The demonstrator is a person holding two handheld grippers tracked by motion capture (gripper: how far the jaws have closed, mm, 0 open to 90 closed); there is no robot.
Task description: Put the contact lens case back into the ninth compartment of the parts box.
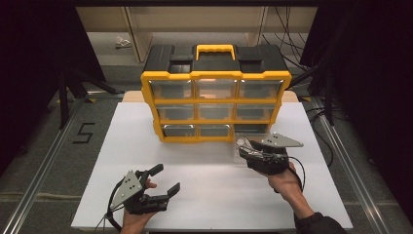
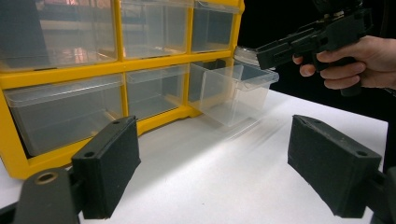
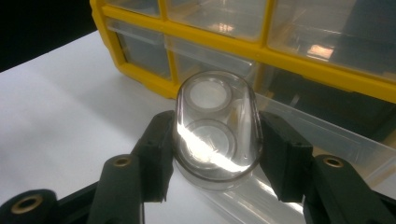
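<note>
Left gripper (image 1: pixel 163 181) sits low at the bench's (image 1: pixel 209 195) near-left, fingers (image 2: pixel 108 165) spread wide with nothing between them, well apart from the work. Centre: yellow-framed drawer cabinet (image 1: pixel 214 102) stands upright on the bench, clear drawers in a three-by-three grid; bottom-right slot is vacated, its clear drawer (image 2: pixel 231 91) pulled out and resting on the bench just in front of that slot. Right: right gripper (image 1: pixel 243 146) is held over the pulled-out drawer, fingers (image 3: pixel 156 149) closed on a small clear plastic container (image 3: pixel 217 126), rounded, with two round white discs visible inside; it hangs tilted above the drawer's rim (image 3: pixel 327 140), not yet inside. Likely step: dropping the container into the open drawer. Risks: the container is smooth and curved, pinched only at its sides, so it could slip or rotate in the pads if the grip eases early; released from this height and tilt it may bounce off the rim onto the bench; the drawer is light and loose, so a nudge from the fingers could skid it away or push it askew against the cabinet, and the left gripper is too far off to steady it.
</note>
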